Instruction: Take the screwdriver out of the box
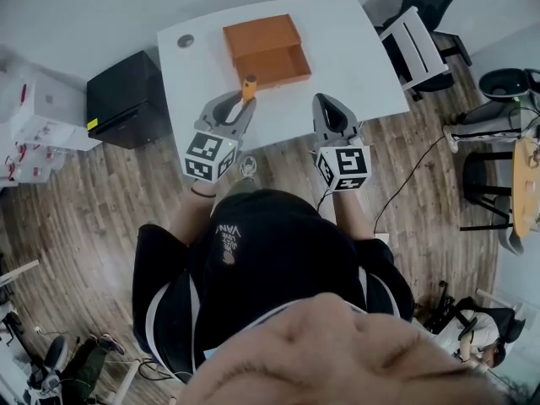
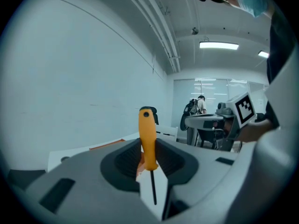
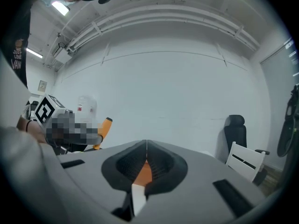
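Screwdriver (image 2: 148, 136) clamped in left gripper (image 2: 148, 161), apparently clear of box (image 1: 268, 51) at its one o'clock; right gripper (image 3: 146, 164) closed, empty; task nearly complete.

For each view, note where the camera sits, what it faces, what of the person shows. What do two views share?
Head view: on the head, looking down at table, box, left gripper, right gripper; arms, shirt show.
Left gripper view: on that gripper, along jaws shut on the screwdriver; shirt shows.
Right gripper view: along its shut jaws toward a wall; shirt at left.
All share the screwdriver.
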Demonstrator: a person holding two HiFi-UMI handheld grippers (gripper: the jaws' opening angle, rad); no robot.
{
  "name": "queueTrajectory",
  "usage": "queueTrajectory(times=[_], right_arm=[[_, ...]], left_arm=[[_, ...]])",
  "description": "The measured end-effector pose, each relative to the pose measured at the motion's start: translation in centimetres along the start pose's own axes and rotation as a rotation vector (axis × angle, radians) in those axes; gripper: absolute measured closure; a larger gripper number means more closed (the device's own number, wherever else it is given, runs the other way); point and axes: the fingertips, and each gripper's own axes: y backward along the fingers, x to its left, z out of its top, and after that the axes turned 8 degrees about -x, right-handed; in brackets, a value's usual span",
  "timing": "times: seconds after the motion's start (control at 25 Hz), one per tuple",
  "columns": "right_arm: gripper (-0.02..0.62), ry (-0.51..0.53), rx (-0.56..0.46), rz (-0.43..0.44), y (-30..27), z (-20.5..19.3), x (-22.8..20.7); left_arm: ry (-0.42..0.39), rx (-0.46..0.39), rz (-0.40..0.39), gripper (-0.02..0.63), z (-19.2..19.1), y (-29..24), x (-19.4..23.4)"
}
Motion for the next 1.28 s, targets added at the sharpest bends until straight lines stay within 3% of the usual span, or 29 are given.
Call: queueTrajectory(times=[0.52,1.28], right_arm=[[0.583,0.02,0.022,0.046,0.2,-0.5,1.4],[0.584,0.03,0.044,0.048,0.6,-1.1,0.8]], left_arm=[[-0.011,-0.013,0.023,0.506,0.4,2.3,-1.3],[-0.005,-0.021,0.018,0.506,0.7,1.9,-2.2]])
